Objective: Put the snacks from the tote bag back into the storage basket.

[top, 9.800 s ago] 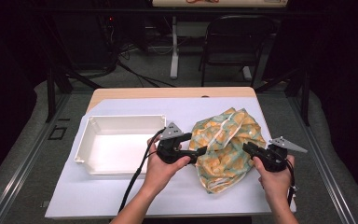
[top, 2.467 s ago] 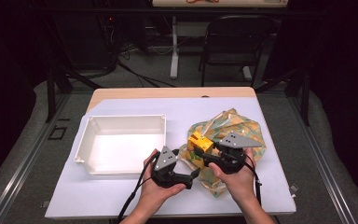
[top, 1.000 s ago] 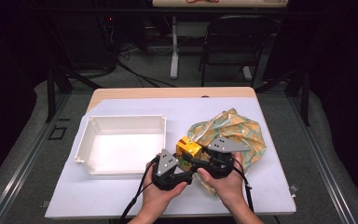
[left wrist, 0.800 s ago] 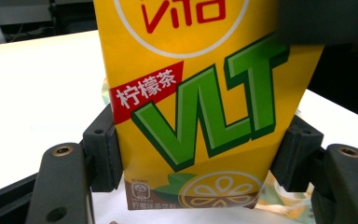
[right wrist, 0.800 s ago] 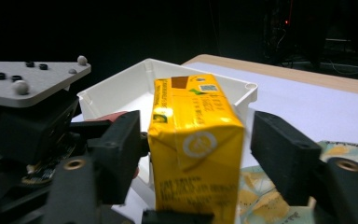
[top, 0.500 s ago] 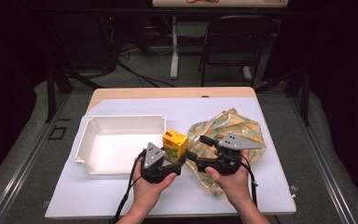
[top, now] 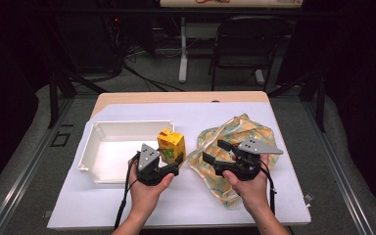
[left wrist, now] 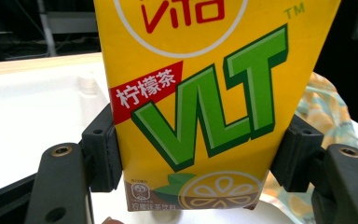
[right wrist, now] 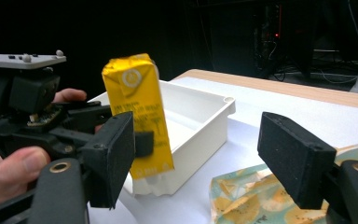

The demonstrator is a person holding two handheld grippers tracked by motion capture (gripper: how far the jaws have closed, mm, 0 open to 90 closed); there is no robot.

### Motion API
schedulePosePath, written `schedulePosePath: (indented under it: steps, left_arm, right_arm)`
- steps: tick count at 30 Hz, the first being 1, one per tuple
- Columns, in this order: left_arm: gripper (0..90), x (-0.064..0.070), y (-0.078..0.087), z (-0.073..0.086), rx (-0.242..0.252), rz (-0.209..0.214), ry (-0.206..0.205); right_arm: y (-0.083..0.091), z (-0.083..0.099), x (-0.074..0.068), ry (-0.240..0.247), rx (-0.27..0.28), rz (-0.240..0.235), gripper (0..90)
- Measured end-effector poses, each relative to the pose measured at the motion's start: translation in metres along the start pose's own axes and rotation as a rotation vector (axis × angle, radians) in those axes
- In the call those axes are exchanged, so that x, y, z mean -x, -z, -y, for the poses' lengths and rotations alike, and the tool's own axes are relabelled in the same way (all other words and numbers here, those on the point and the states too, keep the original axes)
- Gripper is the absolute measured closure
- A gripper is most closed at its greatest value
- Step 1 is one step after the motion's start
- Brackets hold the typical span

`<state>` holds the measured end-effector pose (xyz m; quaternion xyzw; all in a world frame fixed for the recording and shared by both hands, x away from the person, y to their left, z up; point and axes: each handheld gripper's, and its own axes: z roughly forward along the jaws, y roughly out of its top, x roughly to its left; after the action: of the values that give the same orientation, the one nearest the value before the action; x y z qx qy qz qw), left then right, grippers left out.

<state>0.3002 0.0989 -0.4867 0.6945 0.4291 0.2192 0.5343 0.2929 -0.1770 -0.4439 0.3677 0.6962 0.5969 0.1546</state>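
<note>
White table — left gripper clamps yellow carton (upright); right gripper agape, empty.

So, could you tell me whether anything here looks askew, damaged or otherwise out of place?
Nothing looks damaged or spilled. The yellow drink carton, shut in the left gripper, leans slightly in the right gripper view, beside the white tray. The patterned cloth bag lies crumpled under the open right gripper.
</note>
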Motion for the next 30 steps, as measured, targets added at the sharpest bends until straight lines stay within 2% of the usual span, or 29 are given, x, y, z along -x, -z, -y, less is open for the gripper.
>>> schedulePosePath:
  steps: [12, 17, 20, 30]
  left_arm:
    - [32.0, -0.024, 0.004, -0.004, 0.023, -0.077, 0.031]
    - [32.0, -0.035, 0.001, -0.001, 0.026, -0.119, 0.03]
    - [32.0, -0.044, -0.001, 0.001, 0.033, -0.151, 0.041]
    - [32.0, -0.071, -0.014, 0.007, 0.032, -0.188, 0.101]
  right_arm:
    - [0.002, 0.002, 0.008, -0.004, -0.001, 0.027, 26.5]
    - [0.002, 0.004, 0.011, -0.007, -0.009, 0.035, 25.5]
    - [0.001, 0.005, 0.011, -0.011, -0.01, 0.04, 25.4]
    - [0.001, 0.006, 0.015, -0.014, -0.022, 0.048, 25.4]
